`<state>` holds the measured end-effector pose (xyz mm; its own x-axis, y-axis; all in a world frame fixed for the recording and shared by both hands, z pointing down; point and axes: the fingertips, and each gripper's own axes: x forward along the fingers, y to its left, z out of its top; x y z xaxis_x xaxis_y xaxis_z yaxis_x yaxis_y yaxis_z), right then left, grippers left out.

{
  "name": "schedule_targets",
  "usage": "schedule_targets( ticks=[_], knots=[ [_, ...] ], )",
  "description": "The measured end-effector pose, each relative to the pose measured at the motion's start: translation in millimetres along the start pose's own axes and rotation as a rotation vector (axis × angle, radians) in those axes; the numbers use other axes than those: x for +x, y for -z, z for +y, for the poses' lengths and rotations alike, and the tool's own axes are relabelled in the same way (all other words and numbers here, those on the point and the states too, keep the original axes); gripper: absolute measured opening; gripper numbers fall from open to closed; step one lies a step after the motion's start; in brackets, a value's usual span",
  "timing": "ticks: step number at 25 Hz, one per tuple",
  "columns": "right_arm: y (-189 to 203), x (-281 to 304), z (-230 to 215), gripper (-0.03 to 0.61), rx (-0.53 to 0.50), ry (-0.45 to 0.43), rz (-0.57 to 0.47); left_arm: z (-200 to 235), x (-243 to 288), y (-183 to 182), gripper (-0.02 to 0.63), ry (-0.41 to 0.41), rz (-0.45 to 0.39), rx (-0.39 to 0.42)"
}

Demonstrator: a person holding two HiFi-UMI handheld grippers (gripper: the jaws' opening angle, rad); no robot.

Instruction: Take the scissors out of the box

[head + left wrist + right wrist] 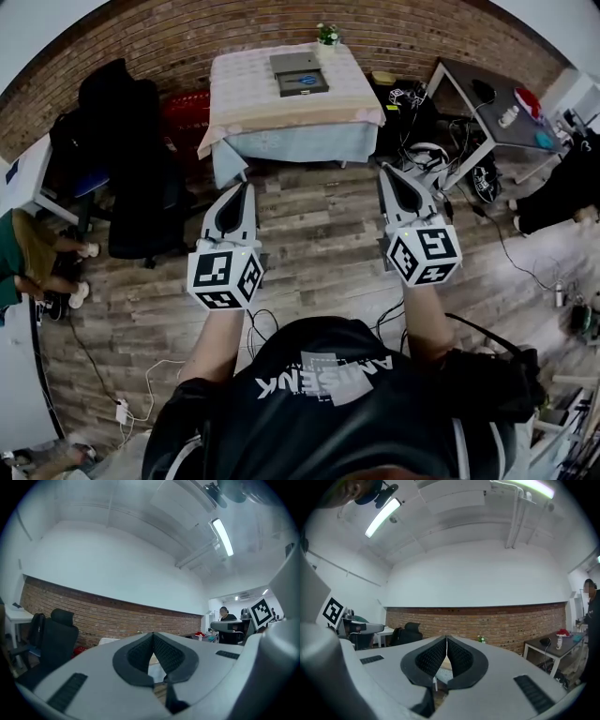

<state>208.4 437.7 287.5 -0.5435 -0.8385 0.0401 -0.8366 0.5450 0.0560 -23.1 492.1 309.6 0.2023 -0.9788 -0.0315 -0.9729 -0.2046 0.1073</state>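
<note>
Scissors (307, 81) with blue handles are sitting in the grey box (291, 64) on the cloth-covered tabletop (244, 94) by the brick wall (187, 37), well apart from both grippers. Left gripper (246, 186) and right gripper (385, 170) are held level over the wood floor (319, 234), fingers (138, 656) pressed together on nothing.

Closed, empty right tool (446, 639), brick wall (511, 623) ahead, black chair (408, 632) at left
</note>
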Motion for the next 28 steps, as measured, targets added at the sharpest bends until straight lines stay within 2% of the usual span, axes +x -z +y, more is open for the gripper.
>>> schedule_targets(
  ticks=[11,18,23,28],
  knots=[
    [4.4,7.3,31.1,0.041,-0.011,0.018,0.007,32.0,-11.4,3.6,0.011,0.029,-0.008,-0.008],
    [7.7,32.9,31.6,0.041,-0.006,-0.02,0.003,42.5,0.3,1.3,0.011,0.02,-0.022,0.012],
    [14.5,70.5,9.6,0.041,0.012,-0.038,0.0,53.6,32.1,10.7,0.011,-0.018,-0.003,0.011],
    [14.0,123.1,-26.9,0.041,0.017,-0.052,-0.007,66.6,85.6,10.9,0.011,-0.044,0.007,0.016]
  ],
)
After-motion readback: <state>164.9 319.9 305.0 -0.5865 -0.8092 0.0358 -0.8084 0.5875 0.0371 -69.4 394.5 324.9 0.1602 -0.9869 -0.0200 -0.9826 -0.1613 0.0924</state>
